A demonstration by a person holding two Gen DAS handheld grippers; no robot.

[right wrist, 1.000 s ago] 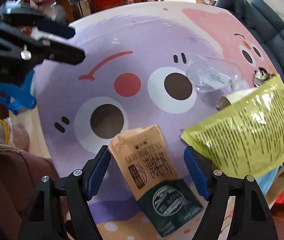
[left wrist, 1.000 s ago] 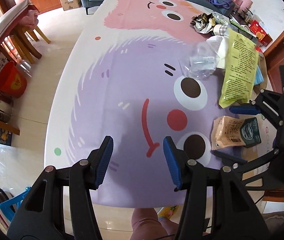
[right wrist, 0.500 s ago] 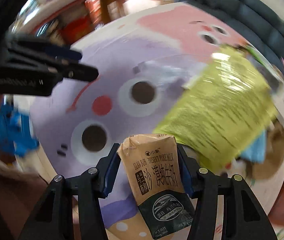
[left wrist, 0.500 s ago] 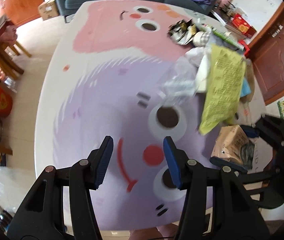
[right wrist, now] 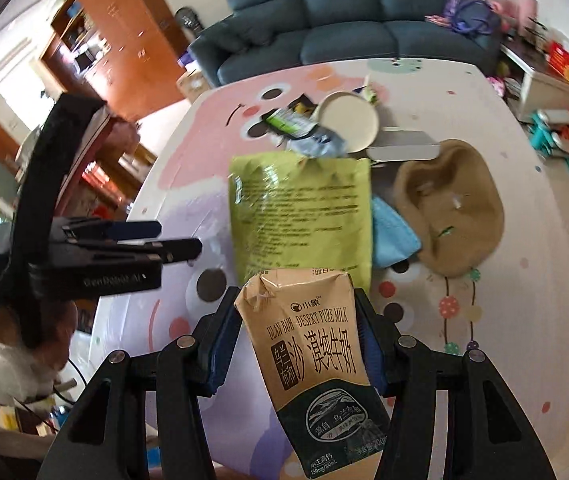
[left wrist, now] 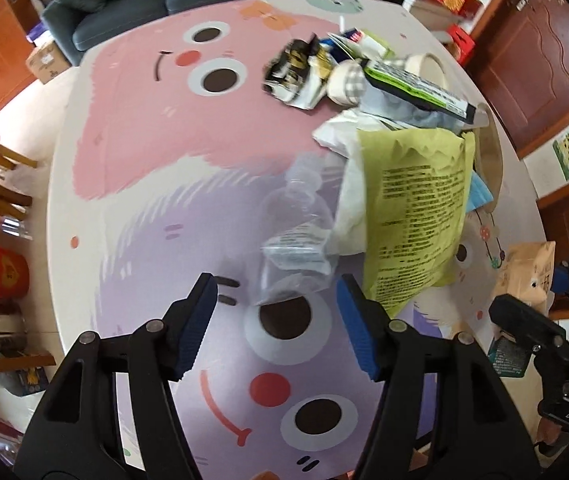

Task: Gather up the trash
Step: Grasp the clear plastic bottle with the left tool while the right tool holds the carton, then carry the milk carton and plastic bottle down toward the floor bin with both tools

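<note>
Right gripper [right wrist: 296, 340] clamping soft, light milk pouch [right wrist: 308, 344] mid-body; left gripper [left wrist: 276, 316] wide at crushable bottle [left wrist: 296, 248].

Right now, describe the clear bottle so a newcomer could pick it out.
On the round table with the pink and purple cartoon cover, find the big yellow-green printed pouch. Lying just left of it, ahead of the open left gripper, is the crushed clear plastic bottle. It is the only see-through item there.
</note>
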